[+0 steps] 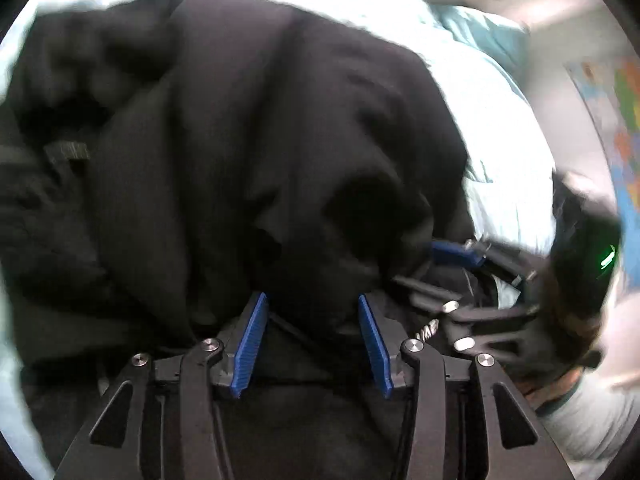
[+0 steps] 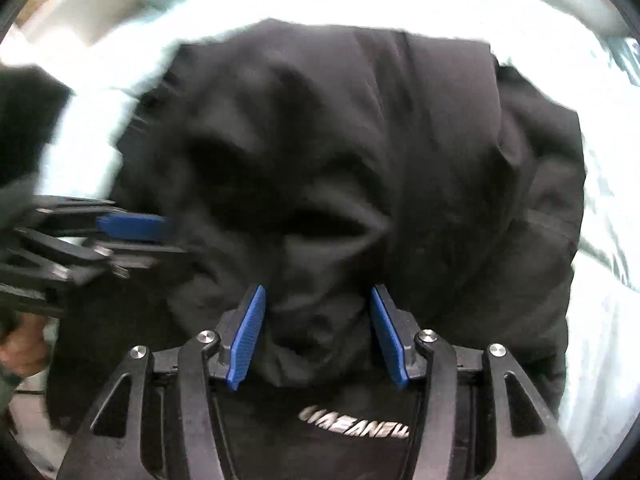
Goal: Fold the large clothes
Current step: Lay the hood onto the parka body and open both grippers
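Observation:
A large black garment (image 1: 260, 120) lies bunched and folded over on a pale bed sheet (image 1: 500, 140). My left gripper (image 1: 311, 298) points down at its near edge. The blue pads (image 1: 252, 340) stand apart, a hump of black cloth lies loose between them, and they do not pinch it. In the right wrist view the same garment (image 2: 340, 140) fills the middle, with white lettering (image 2: 354, 426) on its near part. My right gripper (image 2: 318, 288) straddles a wrinkled ridge of the cloth with its jaws apart. Each gripper shows in the other's view: the right gripper (image 1: 460, 256), the left gripper (image 2: 132, 224).
The pale sheet (image 2: 100, 128) surrounds the garment on all sides. A teal pillow (image 1: 488, 32) lies at the far end of the bed, and a coloured map (image 1: 624, 128) hangs on the wall to the right. A person's hand (image 2: 24, 348) and light sleeve (image 1: 592, 412) sit at the frame edges.

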`<state>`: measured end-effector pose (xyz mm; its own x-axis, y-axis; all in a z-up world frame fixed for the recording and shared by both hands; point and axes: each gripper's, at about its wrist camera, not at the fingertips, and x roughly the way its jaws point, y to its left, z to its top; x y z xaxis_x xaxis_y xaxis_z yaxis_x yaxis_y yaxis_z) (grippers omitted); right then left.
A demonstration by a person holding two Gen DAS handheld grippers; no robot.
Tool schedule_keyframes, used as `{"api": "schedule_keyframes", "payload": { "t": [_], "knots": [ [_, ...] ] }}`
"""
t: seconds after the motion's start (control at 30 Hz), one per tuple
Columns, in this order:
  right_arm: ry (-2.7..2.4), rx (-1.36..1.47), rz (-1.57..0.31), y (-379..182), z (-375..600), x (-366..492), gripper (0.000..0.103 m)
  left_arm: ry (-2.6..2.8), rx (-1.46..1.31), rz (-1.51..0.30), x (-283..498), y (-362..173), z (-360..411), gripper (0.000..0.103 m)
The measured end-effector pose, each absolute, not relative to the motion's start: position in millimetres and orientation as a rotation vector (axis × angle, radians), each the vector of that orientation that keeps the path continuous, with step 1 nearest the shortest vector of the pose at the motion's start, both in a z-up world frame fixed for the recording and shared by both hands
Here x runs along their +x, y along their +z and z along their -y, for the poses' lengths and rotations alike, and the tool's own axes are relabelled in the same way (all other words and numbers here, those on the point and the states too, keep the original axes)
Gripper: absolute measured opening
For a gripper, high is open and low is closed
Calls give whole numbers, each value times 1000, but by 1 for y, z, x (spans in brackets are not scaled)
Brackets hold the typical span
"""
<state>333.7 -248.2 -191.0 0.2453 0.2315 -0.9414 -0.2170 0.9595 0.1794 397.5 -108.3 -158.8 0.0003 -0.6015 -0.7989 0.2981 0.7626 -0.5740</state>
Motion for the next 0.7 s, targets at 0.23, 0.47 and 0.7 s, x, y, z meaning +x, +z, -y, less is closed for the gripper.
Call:
{"api": "schedule_keyframes", "payload": {
  "t": [0.23,0.47,0.7],
  "knots": [
    [289,100,-1315,-187,259,325,56,-733,-316,-1435,391,-155,88,43],
    [254,256,-1313,-163,305,272,58,-670,-157,-1352,326,-107,56,48],
    [146,262,-1267,-142,333,218,61,-556,-170,-1295,272,-83,-9,48]
  ]
}}
